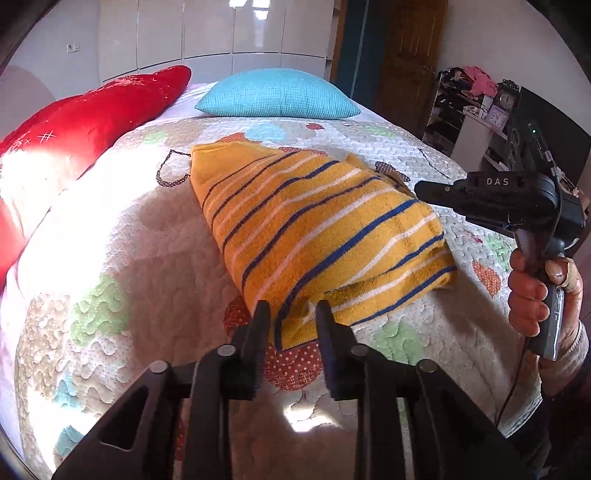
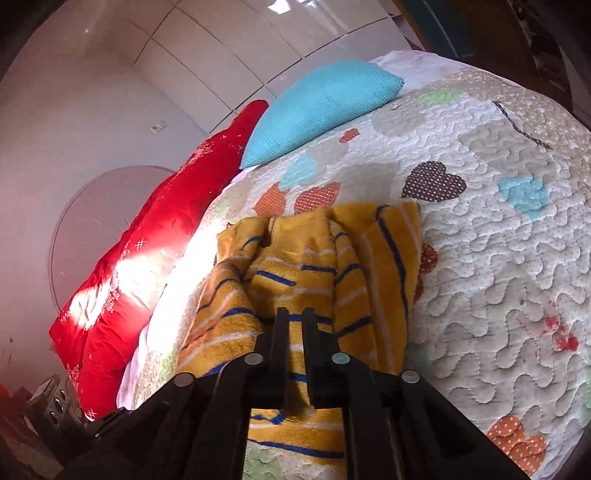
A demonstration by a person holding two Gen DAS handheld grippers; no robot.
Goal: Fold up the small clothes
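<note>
A small yellow garment (image 1: 317,229) with blue and white stripes lies folded on the quilted bedspread (image 1: 122,236). My left gripper (image 1: 292,308) is open, its fingertips either side of the garment's near corner, just above the quilt. My right gripper (image 1: 424,190) shows in the left wrist view at the garment's right edge, held by a hand (image 1: 532,295). In the right wrist view the right gripper (image 2: 294,314) has its jaws nearly closed over the bunched garment (image 2: 295,258); whether cloth is pinched between them I cannot tell.
A red pillow (image 1: 92,110) lies along the bed's left side and a turquoise cushion (image 1: 277,94) at the far end. White wardrobe doors (image 1: 207,33) stand behind the bed. A wooden door (image 1: 410,55) and cluttered shelves (image 1: 465,107) are at the right.
</note>
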